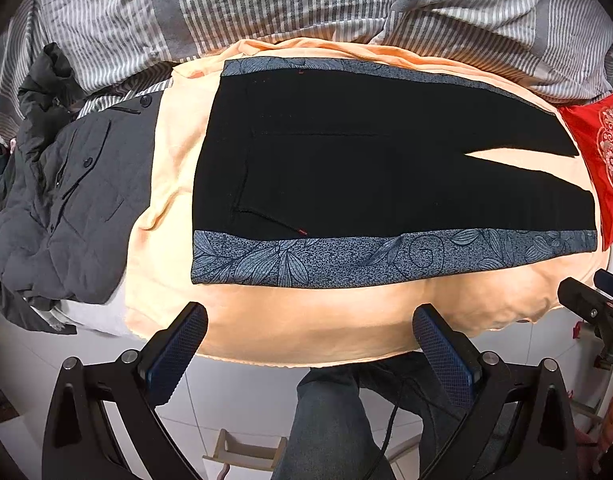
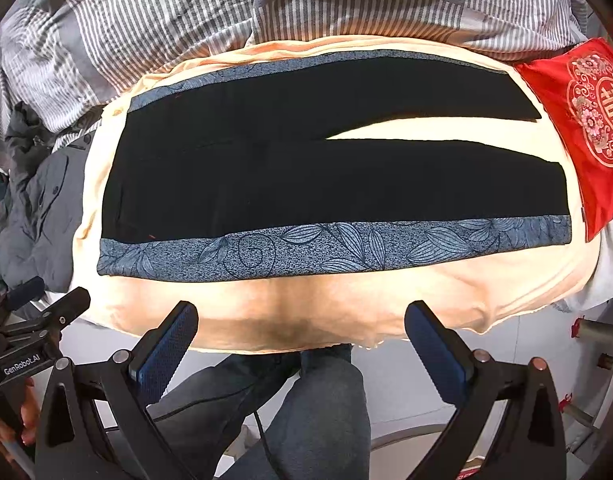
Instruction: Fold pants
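Observation:
Black pants (image 1: 366, 168) with blue-grey leaf-patterned side bands lie flat on a peach sheet (image 1: 306, 320), waist to the left, legs to the right with a narrow gap between them. They also show in the right wrist view (image 2: 306, 176). My left gripper (image 1: 310, 320) is open and empty, held over the bed's near edge, just short of the near patterned band. My right gripper (image 2: 300, 316) is open and empty, also short of the near band (image 2: 346, 248). The right gripper's tip (image 1: 586, 300) shows at the right edge of the left wrist view.
A dark grey quilted jacket (image 1: 66, 200) lies left of the pants. A grey striped duvet (image 1: 306, 0) is bunched behind them. A red embroidered cushion (image 2: 586, 120) sits at the right by the leg ends. The person's jeans-clad legs (image 2: 306, 420) stand below the bed edge over a white tiled floor.

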Tool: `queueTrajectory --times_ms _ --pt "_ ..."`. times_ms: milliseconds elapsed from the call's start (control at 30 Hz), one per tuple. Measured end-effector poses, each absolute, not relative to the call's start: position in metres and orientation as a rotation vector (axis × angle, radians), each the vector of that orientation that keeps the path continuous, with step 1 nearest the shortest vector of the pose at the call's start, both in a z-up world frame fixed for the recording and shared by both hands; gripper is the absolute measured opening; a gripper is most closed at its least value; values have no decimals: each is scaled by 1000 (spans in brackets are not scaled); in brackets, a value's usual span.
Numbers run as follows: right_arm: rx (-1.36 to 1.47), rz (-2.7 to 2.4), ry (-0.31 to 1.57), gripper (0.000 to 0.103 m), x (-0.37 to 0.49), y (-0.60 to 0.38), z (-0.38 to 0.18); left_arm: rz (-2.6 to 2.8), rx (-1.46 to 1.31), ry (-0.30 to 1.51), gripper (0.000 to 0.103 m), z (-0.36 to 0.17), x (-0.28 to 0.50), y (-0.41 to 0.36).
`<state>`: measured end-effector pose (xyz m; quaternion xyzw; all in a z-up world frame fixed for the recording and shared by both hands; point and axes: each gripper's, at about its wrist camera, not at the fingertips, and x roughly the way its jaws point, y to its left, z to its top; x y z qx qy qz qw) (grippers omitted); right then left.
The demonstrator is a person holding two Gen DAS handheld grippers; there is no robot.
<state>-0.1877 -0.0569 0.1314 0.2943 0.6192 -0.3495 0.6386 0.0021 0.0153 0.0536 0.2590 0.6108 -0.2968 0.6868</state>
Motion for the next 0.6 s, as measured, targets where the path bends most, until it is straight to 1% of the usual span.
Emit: queueTrajectory --times_ms 600 --pt "658 -809 1420 103 -187 -61 130 -670 568 1375 103 50 7 10"
